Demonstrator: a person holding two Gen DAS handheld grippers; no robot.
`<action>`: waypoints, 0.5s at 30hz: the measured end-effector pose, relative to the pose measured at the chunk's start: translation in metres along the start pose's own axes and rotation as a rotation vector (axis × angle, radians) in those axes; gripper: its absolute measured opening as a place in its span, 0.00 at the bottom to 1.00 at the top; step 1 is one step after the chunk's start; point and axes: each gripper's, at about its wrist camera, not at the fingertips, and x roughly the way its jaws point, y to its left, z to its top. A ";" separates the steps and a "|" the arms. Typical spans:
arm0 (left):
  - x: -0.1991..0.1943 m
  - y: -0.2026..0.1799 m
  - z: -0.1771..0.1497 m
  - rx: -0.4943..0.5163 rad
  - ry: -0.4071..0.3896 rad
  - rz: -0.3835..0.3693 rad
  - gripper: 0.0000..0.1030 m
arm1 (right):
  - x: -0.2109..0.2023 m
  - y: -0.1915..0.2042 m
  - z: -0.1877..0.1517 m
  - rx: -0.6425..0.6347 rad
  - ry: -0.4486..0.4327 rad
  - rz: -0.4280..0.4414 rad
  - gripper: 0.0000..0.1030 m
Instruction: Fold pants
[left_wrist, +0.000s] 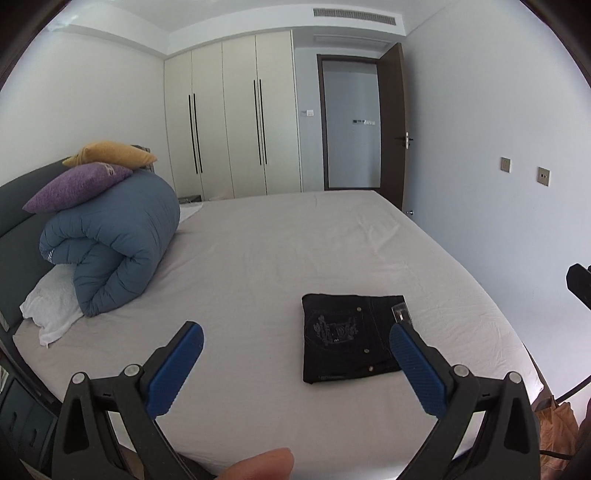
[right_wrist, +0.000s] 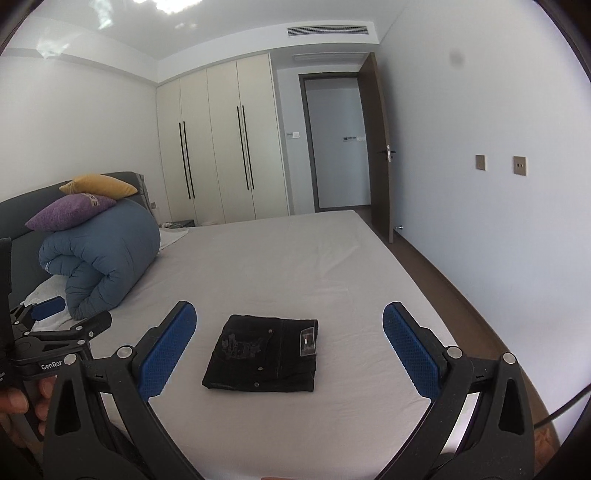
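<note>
Left hand-held gripper (left_wrist: 295, 354) and right hand-held gripper (right_wrist: 290, 334), both jaws spread wide and empty, above the bed (right_wrist: 295, 266). Folded black pants (right_wrist: 264, 354) lie flat on the sheet. Farther back, rolled blue duvet (left_wrist: 114, 240). The left view alone shows a fingertip (left_wrist: 258, 463).

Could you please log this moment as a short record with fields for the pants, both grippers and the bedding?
pants: black pants folded into a compact rectangle, lying flat on the bed sheet
left gripper: left gripper open, nothing between its pads
right gripper: right gripper open, off the pants
bedding: rolled blue duvet by the headboard, purple pillow and yellow pillow stacked on top
</note>
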 end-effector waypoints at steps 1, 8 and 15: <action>0.000 -0.004 -0.005 -0.007 0.016 -0.005 1.00 | 0.001 0.000 -0.003 0.001 0.008 -0.013 1.00; 0.022 -0.020 -0.023 -0.016 0.122 -0.007 1.00 | 0.046 0.004 -0.021 0.027 0.130 -0.024 1.00; 0.040 -0.018 -0.027 -0.020 0.175 -0.007 1.00 | 0.080 -0.005 -0.034 0.065 0.225 -0.063 1.00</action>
